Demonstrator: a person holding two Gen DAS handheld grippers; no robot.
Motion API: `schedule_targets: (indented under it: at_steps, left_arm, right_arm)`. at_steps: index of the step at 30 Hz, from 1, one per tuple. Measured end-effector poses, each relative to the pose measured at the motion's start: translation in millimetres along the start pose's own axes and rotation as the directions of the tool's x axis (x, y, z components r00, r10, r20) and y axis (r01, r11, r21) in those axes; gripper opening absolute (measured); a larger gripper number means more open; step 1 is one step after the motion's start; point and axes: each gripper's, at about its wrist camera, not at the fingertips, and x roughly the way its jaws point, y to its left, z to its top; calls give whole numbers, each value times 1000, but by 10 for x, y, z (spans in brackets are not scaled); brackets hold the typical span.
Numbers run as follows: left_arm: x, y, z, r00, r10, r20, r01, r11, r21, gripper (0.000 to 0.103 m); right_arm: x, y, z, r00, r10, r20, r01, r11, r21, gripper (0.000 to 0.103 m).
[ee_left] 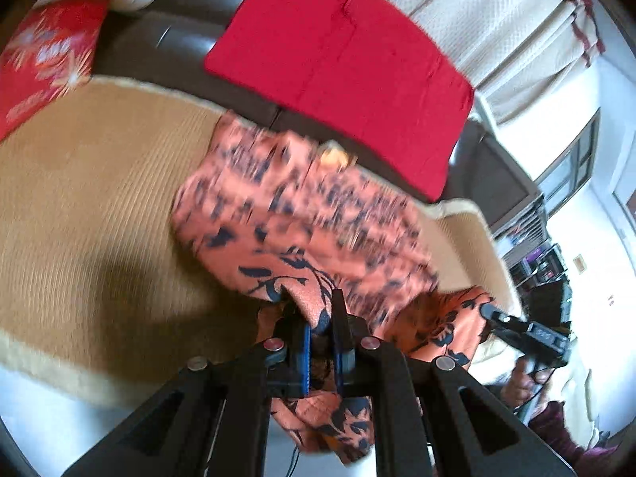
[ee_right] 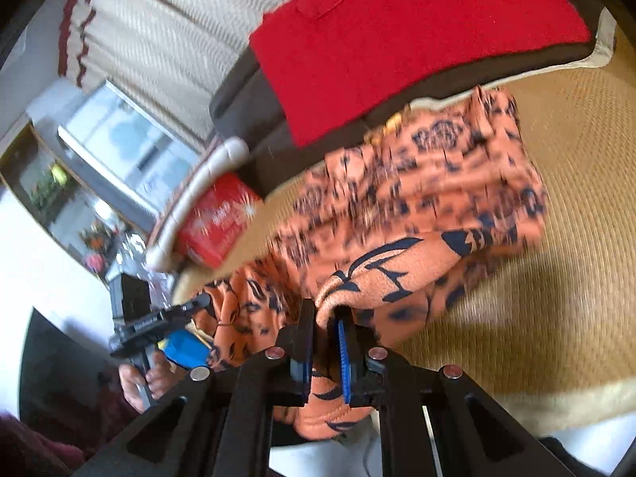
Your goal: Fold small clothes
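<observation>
An orange garment with a dark blue leaf print (ee_left: 302, 214) lies partly on a tan woven mat (ee_left: 87, 183), its near edge lifted. My left gripper (ee_left: 314, 302) is shut on that near edge. The right gripper (ee_left: 487, 310) shows at the right of the left wrist view, also gripping the cloth. In the right wrist view the garment (ee_right: 417, 183) hangs from my right gripper (ee_right: 324, 312), which is shut on its hem. The left gripper (ee_right: 202, 300) shows at the left there, holding another part of the hem. Both views are motion-blurred.
A red cushion (ee_left: 342, 63) leans on a dark sofa back (ee_left: 167, 47) behind the mat. A red patterned pillow (ee_left: 43, 55) sits at the left. Cream curtains (ee_left: 497, 20) and a window are at the right. White floor lies in front of the mat.
</observation>
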Motion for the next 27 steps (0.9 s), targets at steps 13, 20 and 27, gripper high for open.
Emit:
schedule_targets:
  at_steps: [13, 20, 27]
  left_arm:
    - [959, 489, 1492, 987, 90, 130, -71, 987, -144, 8]
    - [1638, 1079, 1708, 982, 180, 62, -153, 938, -312, 9]
    - [1494, 1037, 1790, 964, 207, 166, -141, 931, -337, 10]
  right_arm:
    - [321, -867, 1619, 959, -64, 276, -8, 968, 252, 11]
    - [690, -1733, 2000, 952, -144, 271, -5, 875, 484, 16]
    - [571, -1789, 2137, 923, -220, 315, 39, 870, 491, 30]
